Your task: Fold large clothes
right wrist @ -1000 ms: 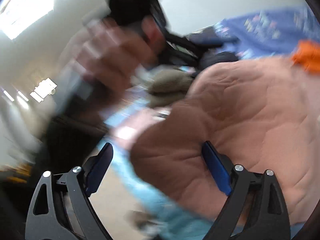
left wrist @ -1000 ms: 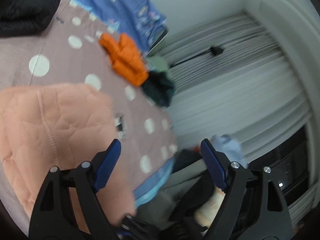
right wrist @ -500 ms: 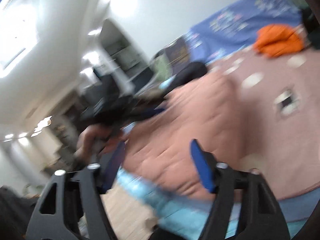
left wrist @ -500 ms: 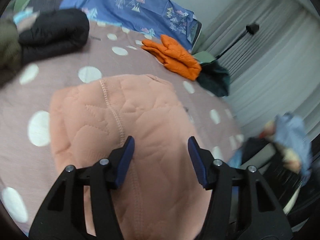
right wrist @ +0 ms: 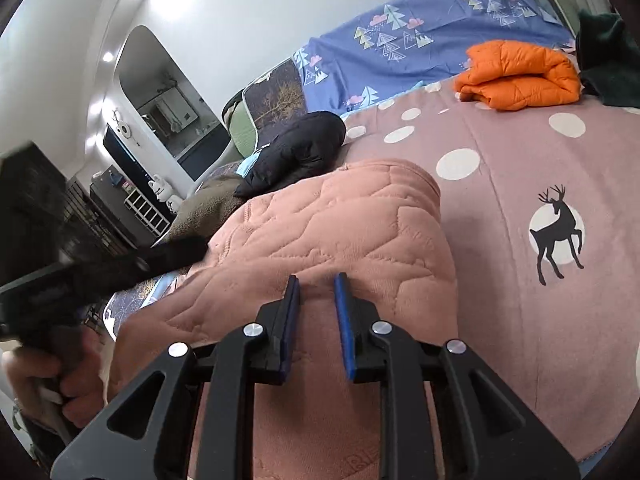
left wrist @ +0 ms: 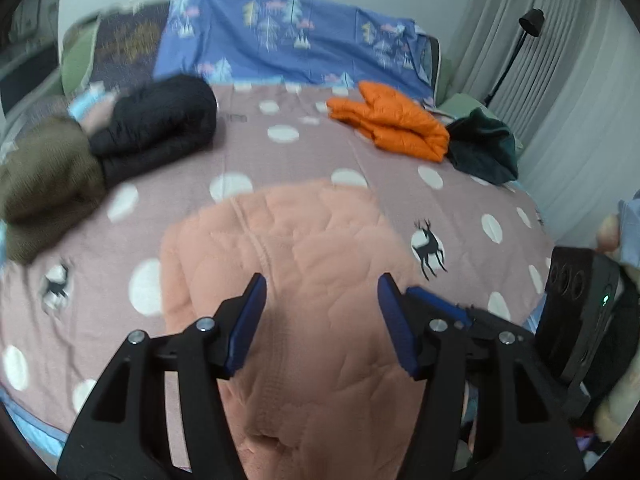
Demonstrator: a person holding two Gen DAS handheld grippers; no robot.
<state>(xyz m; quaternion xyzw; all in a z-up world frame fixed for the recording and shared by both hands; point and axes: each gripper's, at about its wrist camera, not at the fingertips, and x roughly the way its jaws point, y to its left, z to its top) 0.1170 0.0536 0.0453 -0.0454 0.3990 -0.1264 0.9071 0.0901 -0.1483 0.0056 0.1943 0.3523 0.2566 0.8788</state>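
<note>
Two hand-held grippers over the pink quilted garment [left wrist: 304, 248]: left [left wrist: 320, 320] spread wide, right [right wrist: 316, 320] nearly closed, gripping nothing

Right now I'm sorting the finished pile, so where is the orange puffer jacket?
The orange puffer jacket lies folded at the far right of the bed, just in front of the blue tree-print sheet and beside the dark green garment.

The quilted jacket [left wrist: 304, 264] is peach pink; the bed cover [left wrist: 400, 156] is dusty pink with white dots and black deer; one folded jacket [left wrist: 394, 120] is orange, another [left wrist: 156, 120] black
</note>
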